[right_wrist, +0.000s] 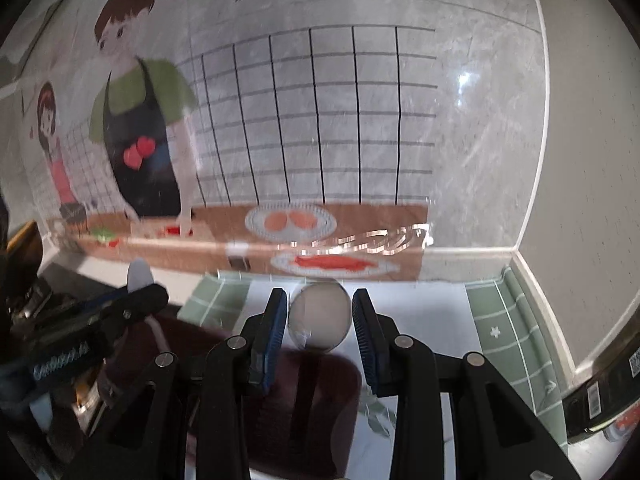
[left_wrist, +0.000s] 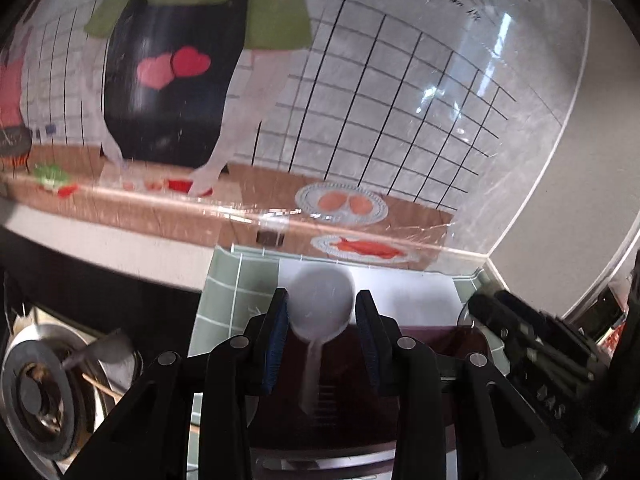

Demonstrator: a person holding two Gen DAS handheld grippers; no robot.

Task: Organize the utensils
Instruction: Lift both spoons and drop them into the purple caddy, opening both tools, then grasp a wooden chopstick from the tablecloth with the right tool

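Note:
A white plastic spoon point(left_wrist: 320, 312) sits with its bowl between the blue pads of my left gripper point(left_wrist: 322, 300). The bowl fills the gap, and the handle hangs down toward a dark red tray point(left_wrist: 440, 344). In the right wrist view, my right gripper point(right_wrist: 320, 300) has the bowl of a shiny metal spoon point(right_wrist: 320, 320) between its pads, touching both, above the same dark red tray point(right_wrist: 312, 400). The two grippers hang side by side: the left gripper point(right_wrist: 140, 296) shows at the left there, the white spoon point(right_wrist: 138, 274) poking above it. Both spoons are blurred.
The tray rests on a white sheet point(right_wrist: 420, 320) over a green tiled mat point(right_wrist: 512, 340), close to a wall with a cartoon sticker. A gas burner point(left_wrist: 36, 392) lies at the left with a metal utensil point(left_wrist: 100, 350) and a wooden stick point(left_wrist: 100, 386) on it. A dark appliance point(right_wrist: 600, 392) stands at the right.

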